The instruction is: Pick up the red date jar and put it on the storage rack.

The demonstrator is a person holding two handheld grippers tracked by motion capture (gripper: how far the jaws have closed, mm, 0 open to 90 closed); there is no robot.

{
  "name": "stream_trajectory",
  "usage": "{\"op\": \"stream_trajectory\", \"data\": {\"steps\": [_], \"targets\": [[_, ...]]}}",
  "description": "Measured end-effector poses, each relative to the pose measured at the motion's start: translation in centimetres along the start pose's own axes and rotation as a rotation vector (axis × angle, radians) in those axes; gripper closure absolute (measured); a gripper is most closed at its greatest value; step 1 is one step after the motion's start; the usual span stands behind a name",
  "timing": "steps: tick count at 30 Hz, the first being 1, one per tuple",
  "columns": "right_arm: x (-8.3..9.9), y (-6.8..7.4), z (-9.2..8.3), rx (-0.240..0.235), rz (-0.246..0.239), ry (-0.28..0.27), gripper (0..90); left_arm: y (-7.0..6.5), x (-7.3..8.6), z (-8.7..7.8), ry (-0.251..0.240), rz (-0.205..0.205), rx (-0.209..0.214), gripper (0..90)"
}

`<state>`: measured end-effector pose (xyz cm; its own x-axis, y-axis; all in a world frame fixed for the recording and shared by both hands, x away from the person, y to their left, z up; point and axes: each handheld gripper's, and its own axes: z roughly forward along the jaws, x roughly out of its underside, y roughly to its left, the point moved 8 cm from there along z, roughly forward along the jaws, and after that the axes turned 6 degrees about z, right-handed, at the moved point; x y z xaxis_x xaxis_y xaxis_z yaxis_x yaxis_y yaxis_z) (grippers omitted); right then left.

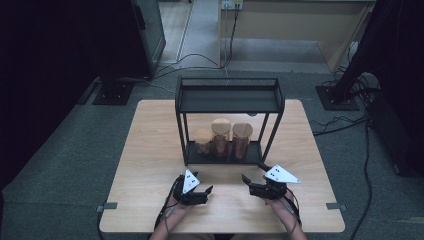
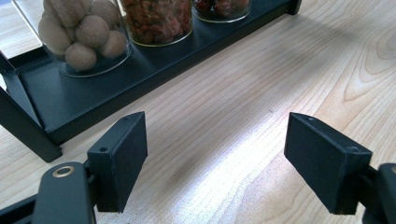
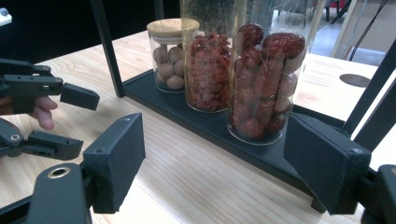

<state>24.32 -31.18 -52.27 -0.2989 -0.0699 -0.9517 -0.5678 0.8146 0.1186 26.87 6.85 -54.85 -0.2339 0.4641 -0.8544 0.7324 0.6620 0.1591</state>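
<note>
A black two-tier rack (image 1: 227, 100) stands at the middle of the wooden table (image 1: 150, 165). On its lower shelf (image 3: 154, 95) three lidded glass jars stand in a row: round brown nuts (image 3: 170, 58), red berries (image 3: 208, 70) and dark red dates (image 3: 264, 84). My left gripper (image 1: 202, 182) rests in front of the rack, open, with bare wood between its jaws (image 2: 217, 144). To its right, my right gripper (image 1: 254, 171) is also open; it faces the date jar from a short way off (image 3: 212, 154), with no contact. The left gripper (image 3: 77, 122) appears at the left of the right gripper view.
The rack's top shelf is bare. Its black corner posts (image 3: 105, 42) frame the jars. Around the table, cables (image 1: 200, 57) lie on the grey floor, and dark stands (image 1: 112, 92) sit behind it at both sides. Bare wood lies left and right of the rack.
</note>
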Motion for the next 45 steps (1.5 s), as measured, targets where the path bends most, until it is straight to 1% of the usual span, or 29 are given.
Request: {"op": "stream_trajectory", "data": {"steps": [11,16,23,26,28,30,34,36,42,45], "targets": [[0.8,0.4,-0.3,0.001,-0.022,0.024,20.6,-0.1,0.0,0.0,0.001,0.002,-0.002,21.5],[1.0,0.4,0.1,0.001,-0.016,0.028,20.6,0.0,0.0,0.0,0.0,0.004,-0.002,21.4],[1.7,0.5,0.5,0.005,-0.04,0.029,20.6,-0.2,0.0,0.0,0.001,0.007,-0.006,21.4],[2.0,0.6,0.6,0.007,-0.03,0.031,20.6,-0.2,0.0,0.0,0.001,0.014,-0.008,21.4],[2.1,0.7,0.8,0.007,-0.046,0.038,20.5,-0.2,0.0,0.0,0.001,0.011,-0.006,21.4],[2.2,0.8,0.9,0.006,-0.051,0.042,20.5,-0.2,0.0,0.0,0.001,0.012,-0.006,21.4],[2.4,0.9,1.0,0.001,-0.05,0.038,20.4,-0.2,0.0,0.0,0.001,0.014,-0.006,21.4],[2.6,0.9,1.0,-0.003,-0.037,0.034,20.5,-0.1,0.0,0.0,0.001,0.011,-0.005,21.4],[3.1,0.7,1.3,0.009,-0.027,0.021,20.5,-0.1,0.0,0.0,-0.001,0.009,-0.004,21.4],[3.2,0.6,1.5,0.015,-0.022,0.029,20.5,-0.1,0.0,0.0,0.0,0.01,-0.005,21.4]]}}
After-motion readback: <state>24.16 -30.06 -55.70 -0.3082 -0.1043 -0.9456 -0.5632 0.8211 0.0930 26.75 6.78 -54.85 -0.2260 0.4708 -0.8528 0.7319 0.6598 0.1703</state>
